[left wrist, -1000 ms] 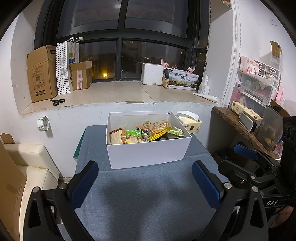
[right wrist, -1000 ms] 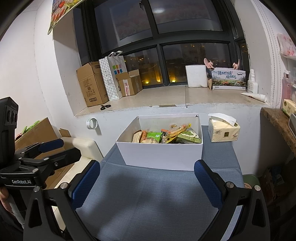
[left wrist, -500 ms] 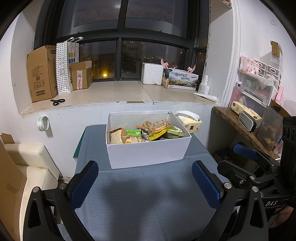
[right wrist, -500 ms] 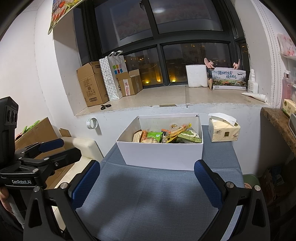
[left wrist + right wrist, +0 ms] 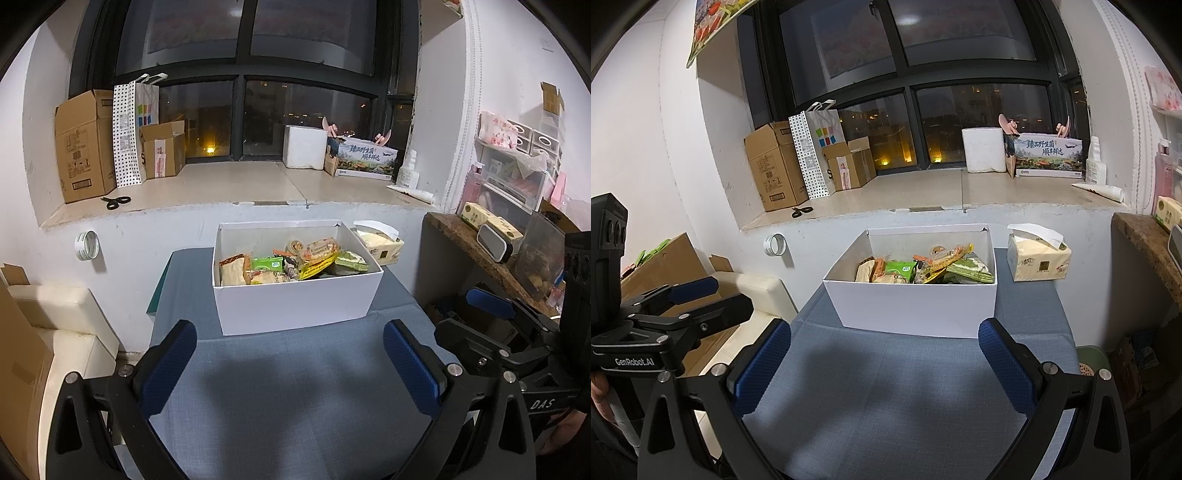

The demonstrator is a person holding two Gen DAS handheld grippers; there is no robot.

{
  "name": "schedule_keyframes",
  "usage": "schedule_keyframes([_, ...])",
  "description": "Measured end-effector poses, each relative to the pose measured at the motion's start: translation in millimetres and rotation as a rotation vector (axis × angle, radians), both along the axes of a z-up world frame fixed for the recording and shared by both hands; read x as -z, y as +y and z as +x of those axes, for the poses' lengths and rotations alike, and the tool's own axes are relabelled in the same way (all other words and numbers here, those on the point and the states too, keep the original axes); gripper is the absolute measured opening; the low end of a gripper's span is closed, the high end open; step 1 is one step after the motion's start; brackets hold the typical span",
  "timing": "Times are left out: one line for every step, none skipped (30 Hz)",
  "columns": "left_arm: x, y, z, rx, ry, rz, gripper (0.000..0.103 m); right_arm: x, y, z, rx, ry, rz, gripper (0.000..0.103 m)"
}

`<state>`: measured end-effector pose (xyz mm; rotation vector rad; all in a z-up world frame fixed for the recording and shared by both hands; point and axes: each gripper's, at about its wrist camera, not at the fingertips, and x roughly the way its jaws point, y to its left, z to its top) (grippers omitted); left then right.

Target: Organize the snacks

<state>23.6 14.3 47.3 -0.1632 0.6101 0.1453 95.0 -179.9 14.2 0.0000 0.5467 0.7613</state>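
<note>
A white open box (image 5: 295,302) stands on the blue-grey table (image 5: 288,406) and holds several snack packets (image 5: 288,262). It also shows in the right wrist view (image 5: 916,310) with the snack packets (image 5: 923,267) inside. My left gripper (image 5: 291,354) is open and empty, hovering above the table in front of the box. My right gripper (image 5: 886,354) is open and empty too, also short of the box. Each gripper shows at the edge of the other's view: the right gripper (image 5: 491,306) and the left gripper (image 5: 694,291).
A tissue pack (image 5: 1038,258) sits right of the box. The windowsill (image 5: 236,188) behind holds cardboard boxes (image 5: 85,147), scissors (image 5: 116,201) and a foam box (image 5: 304,151). A wooden shelf (image 5: 476,251) is on the right, a cream cushion (image 5: 55,317) on the left.
</note>
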Motion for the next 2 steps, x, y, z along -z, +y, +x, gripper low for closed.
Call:
schedule_keyframes([0.2,-0.3,0.8,0.007,0.002,-0.003,0.103,0.3,-0.1,-0.2,0.000,0.000,0.000,0.103])
schedule_keyframes([0.5,-0.6,1.1,0.016,0.004,-0.005,0.103,0.5,-0.1,-0.3,0.001,0.002,0.000,0.103])
